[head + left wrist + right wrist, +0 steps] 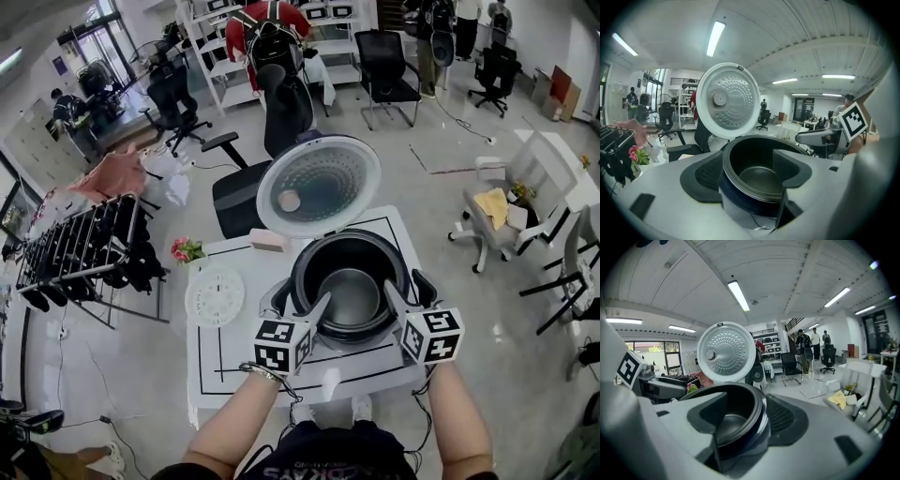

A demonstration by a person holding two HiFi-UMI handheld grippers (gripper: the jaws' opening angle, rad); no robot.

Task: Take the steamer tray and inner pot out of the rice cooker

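So the rice cooker is parked on a white table with its lid flipped right up, and the inner pot is seated down inside it, dark walled and empty as far as can be seen. The steamer tray, a round white disc with rings of holes, is laid flat on the table just left of the cooker, not touching it. A little bunch of pink flowers is tucked at the table's far left corner. The left gripper is held at the near left side of the pot with its jaws spread wide: the rim is straddled, one jaw outside the cooker and the other dipped inside the pot, but nothing is pinched. Same deal for the right gripper at the near right side: its jaws are spread too, the rim is sat between them, and no squeeze on it can be seen.
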